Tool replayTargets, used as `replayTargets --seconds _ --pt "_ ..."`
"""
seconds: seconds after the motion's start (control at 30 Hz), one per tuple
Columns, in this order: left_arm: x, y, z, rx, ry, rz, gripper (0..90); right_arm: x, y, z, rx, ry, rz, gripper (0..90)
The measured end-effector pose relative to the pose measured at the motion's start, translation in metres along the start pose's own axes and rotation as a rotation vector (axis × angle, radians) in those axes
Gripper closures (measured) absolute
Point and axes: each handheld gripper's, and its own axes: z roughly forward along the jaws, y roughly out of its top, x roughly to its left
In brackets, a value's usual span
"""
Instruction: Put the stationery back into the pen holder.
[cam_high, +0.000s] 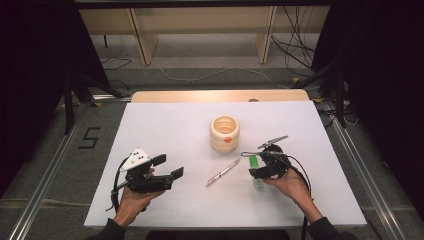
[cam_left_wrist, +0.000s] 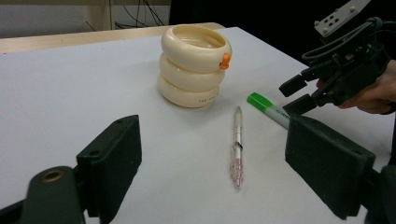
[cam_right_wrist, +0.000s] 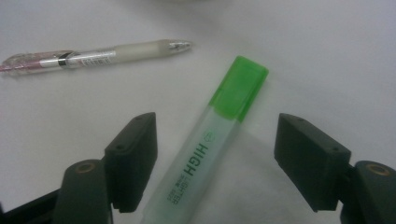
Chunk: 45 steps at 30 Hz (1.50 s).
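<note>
Highlighter (cam_right_wrist: 219, 140): lies lengthwise between the spread, empty right tongs (cam_right_wrist: 215, 158), green cap pointing away; left tongs (cam_high: 167, 167) released, farther off.

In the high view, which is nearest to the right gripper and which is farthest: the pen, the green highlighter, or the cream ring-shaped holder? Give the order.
1. Green highlighter: directly under the right gripper, between its open jaws.
2. Pen: on the table to the gripper's left.
3. Cream holder: farther back, toward the table's middle.
</note>
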Motion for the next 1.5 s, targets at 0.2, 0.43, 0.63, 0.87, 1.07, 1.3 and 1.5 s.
replayTargets --seconds 0.2,0.43,0.63,0.87,1.07,1.3,1.5 --pt "-0.001 -0.001 -0.002 -0.002 0.000 -0.001 18.5 0.004 0.007 0.008 0.053 -0.014 -0.010 32.7" --pt "0.000 -0.001 -0.003 -0.007 0.000 -0.003 18.5 0.002 0.011 0.016 0.103 -0.023 -0.005 35.5" --pt "-0.001 -0.001 -0.002 -0.007 0.000 -0.004 18.5 0.003 0.014 0.020 0.124 -0.033 -0.014 38.1" --pt "-0.001 -0.001 -0.002 -0.009 0.001 -0.003 18.5 0.004 0.015 0.022 0.144 -0.034 -0.009 40.0" --pt "-0.001 -0.001 -0.002 -0.009 0.001 -0.003 18.5 0.003 0.016 0.025 0.160 -0.032 -0.009 42.4" --pt "-0.001 -0.001 -0.002 -0.009 0.002 -0.002 18.5 0.004 0.018 0.026 0.172 -0.046 -0.010 45.8" --pt "-0.001 -0.001 -0.002 -0.014 0.002 -0.002 18.5 0.005 0.021 0.027 0.185 -0.058 -0.014 49.3"
